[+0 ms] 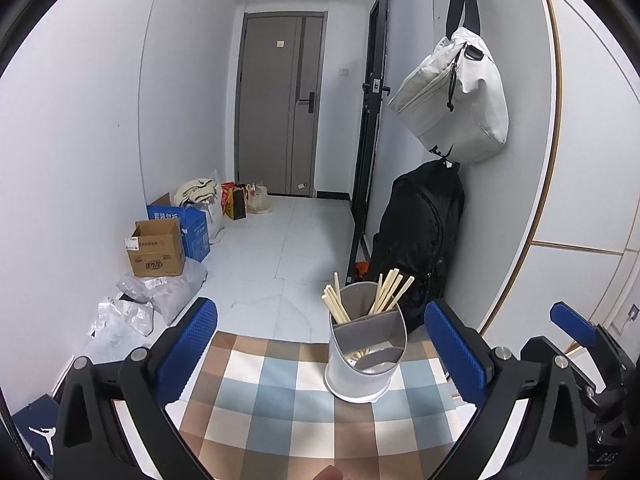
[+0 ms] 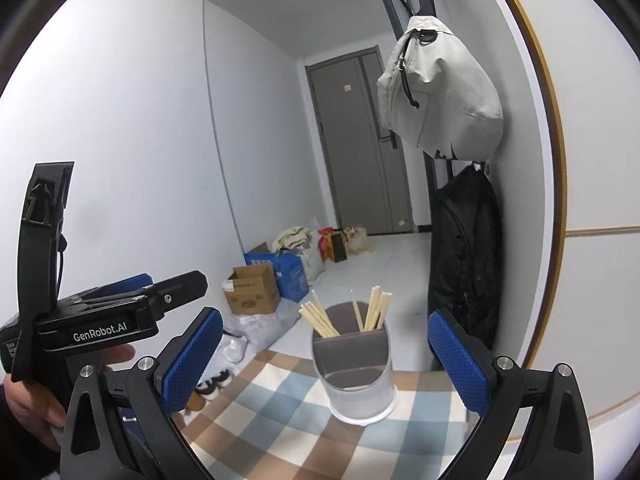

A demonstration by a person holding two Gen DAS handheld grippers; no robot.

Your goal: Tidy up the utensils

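Observation:
A grey and white utensil holder [image 1: 366,354] stands on the checked tablecloth [image 1: 280,400], near its far edge. Several wooden chopsticks [image 1: 386,292] stand in its back compartments; the front compartment looks empty. It also shows in the right wrist view [image 2: 356,372], with the chopsticks [image 2: 320,318] upright. My left gripper [image 1: 320,348] is open and empty, its blue pads [image 1: 188,344] on either side of the holder but short of it. My right gripper [image 2: 324,364] is open and empty, also facing the holder. The left gripper's body [image 2: 100,320] shows at the left of the right wrist view.
A black backpack [image 1: 416,236] leans on the wall right behind the table. A grey bag [image 1: 456,96] hangs above it. Cardboard boxes [image 1: 158,248] and plastic bags [image 1: 160,292] lie on the floor at the left. A grey door [image 1: 280,108] is at the far end.

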